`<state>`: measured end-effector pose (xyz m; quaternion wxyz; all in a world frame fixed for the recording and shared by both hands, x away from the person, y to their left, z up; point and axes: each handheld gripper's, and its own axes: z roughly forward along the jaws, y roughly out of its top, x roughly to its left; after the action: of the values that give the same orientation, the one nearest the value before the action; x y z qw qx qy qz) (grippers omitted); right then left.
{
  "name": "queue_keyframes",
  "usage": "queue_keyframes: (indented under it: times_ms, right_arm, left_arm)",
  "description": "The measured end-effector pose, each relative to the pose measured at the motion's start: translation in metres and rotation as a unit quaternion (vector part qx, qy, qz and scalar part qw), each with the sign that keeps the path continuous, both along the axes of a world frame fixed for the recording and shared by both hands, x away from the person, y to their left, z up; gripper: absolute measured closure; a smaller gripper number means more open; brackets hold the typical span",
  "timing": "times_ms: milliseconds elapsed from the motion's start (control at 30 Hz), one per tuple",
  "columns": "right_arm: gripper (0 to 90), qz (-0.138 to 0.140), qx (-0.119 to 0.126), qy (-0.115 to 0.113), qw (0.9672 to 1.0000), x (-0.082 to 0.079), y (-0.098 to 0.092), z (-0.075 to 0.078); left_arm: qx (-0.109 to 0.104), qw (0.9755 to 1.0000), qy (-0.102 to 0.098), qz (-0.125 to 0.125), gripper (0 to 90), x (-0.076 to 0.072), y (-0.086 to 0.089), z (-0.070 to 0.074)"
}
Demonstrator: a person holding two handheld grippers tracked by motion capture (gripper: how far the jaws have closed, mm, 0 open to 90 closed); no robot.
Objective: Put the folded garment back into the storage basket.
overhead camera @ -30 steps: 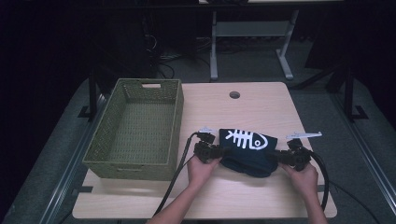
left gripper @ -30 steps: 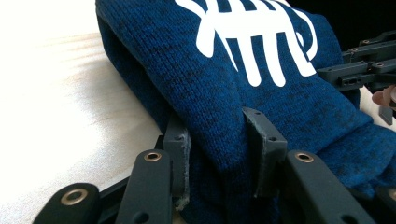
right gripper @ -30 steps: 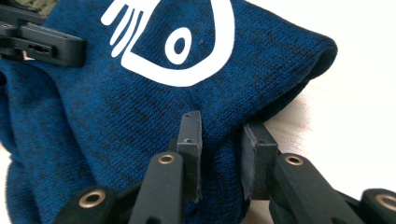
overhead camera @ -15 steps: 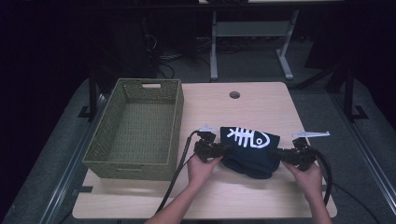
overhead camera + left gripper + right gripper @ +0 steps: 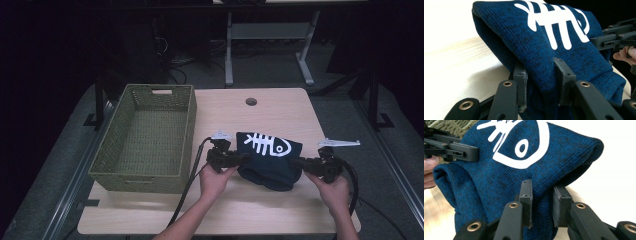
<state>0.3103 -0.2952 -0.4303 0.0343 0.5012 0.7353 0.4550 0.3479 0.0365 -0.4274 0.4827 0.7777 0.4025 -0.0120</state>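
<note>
1. I am pinching the left edge of the folded navy knit garment with a white fish-skeleton print [image 5: 270, 159] in my left gripper [image 5: 239, 160], jaws clenched on the fabric.
2. My right gripper [image 5: 299, 162] is grasping its right edge likewise.
3. The garment is sitting on the pale wooden table [image 5: 280, 110], just beside the olive woven rectangular basket [image 5: 145, 137].

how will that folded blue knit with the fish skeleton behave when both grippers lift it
Probably floppy: the blue knit already sags between the left gripper and the right gripper. It likely won't slip, since its coarse weave bunches between the shut jaws. It looks light for its bulk, and the folds may open once it leaves the table.
</note>
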Motion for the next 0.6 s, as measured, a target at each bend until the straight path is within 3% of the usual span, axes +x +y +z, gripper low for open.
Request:
queue_keyframes:
  times_ms: [600]
  right_arm:
    - [72.9, 0.008, 0.024, -0.025, 0.9994, -0.005, -0.001, 0.03]
  left_arm:
    - [-0.005, 0.9995, -0.03, 0.0, 67.0, -0.005, 0.006, 0.033]
